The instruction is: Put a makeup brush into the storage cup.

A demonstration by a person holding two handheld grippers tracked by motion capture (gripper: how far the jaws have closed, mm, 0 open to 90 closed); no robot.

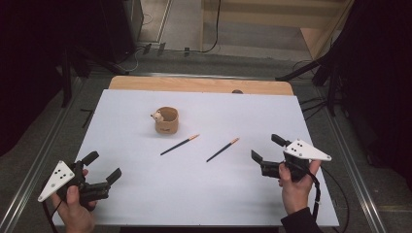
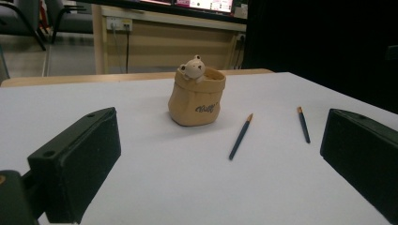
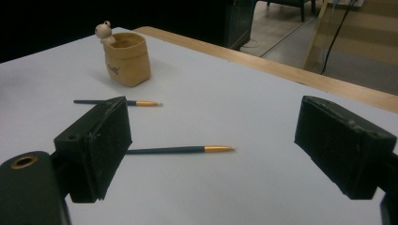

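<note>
White sheet (image 1: 194, 194) over a wooden table (image 1: 204, 85), wood bare along the far edge only. Grey floor around, metal rails down both sides, dark drapes left and right, cables and pale wooden panels at the back.

On the sheet, toward the far left: tan pot (image 1: 166, 120) with a small bear figure on the rim. Nearer, side by side and well apart from each other: left pencil (image 1: 180, 144) and right pencil (image 1: 222, 149), both dark with orange tips aimed away and to the right, neither touching the pot.

Low at the near left corner: left gripper (image 1: 103, 167), held in a hand (image 1: 75, 213), jaws spread, nothing between. Near the right edge: right gripper (image 1: 265, 147), in the other hand (image 1: 294, 187), jaws likewise wide and bare, just beside the right pencil's blunt end.

From the left gripper view: dark lettering on the pot (image 2: 197, 97), bear facing the camera, both pencils (image 2: 241, 137) (image 2: 303, 123) right of the pot, a wall socket and chair legs behind.

From the right gripper view: pot (image 3: 126, 58) far left, one pencil (image 3: 183, 149) lying crosswise between the jaws on the sheet, the other (image 3: 117, 102) partly hidden behind the left-hand jaw.
</note>
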